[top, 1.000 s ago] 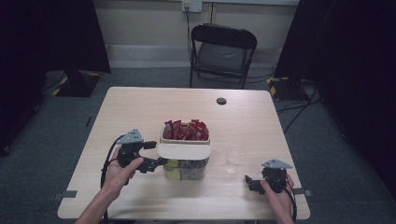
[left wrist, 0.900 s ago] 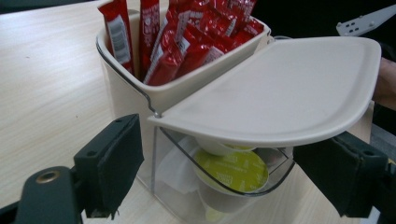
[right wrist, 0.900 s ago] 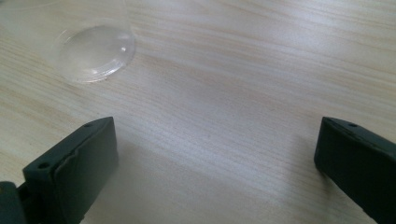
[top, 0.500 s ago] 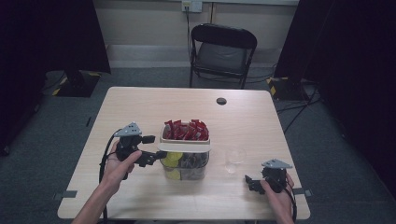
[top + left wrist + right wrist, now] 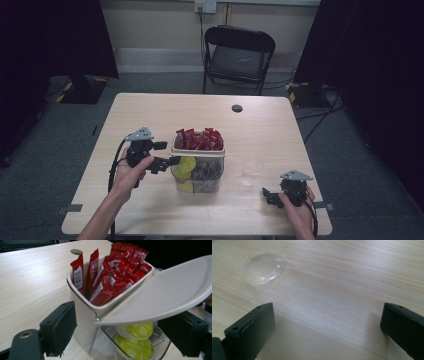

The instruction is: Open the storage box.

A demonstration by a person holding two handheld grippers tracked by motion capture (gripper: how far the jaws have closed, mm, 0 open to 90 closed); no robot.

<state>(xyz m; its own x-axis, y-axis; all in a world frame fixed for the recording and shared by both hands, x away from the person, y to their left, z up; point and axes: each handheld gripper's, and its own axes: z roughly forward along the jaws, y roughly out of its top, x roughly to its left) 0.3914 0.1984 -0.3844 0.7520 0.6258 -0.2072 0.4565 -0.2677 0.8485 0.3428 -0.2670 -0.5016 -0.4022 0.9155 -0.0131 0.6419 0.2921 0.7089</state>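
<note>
A clear container (image 5: 198, 172) stands mid-table. Its white upper tray holds several red sachets (image 5: 199, 139), and yellow-green pods (image 5: 186, 164) show through the wall below. My left gripper (image 5: 167, 153) is open at the container's left side. In the left gripper view its jaws straddle the container's corner (image 5: 82, 315). The white lid (image 5: 162, 292) is tilted up above the pods (image 5: 136, 338), with its edge over the right jaw. My right gripper (image 5: 270, 194) rests open near the front right edge, with a clear glass (image 5: 263, 267) just ahead of it.
The glass (image 5: 251, 170) stands right of the container. A small black round object (image 5: 237, 108) lies near the far edge of the wooden table (image 5: 150, 115). A folding chair (image 5: 239, 55) stands behind the table. Cables trail from both grippers.
The flat white lid over the pods has been tipped up. My left gripper has moved farther back along the container's left side. The right gripper has stayed in place.
</note>
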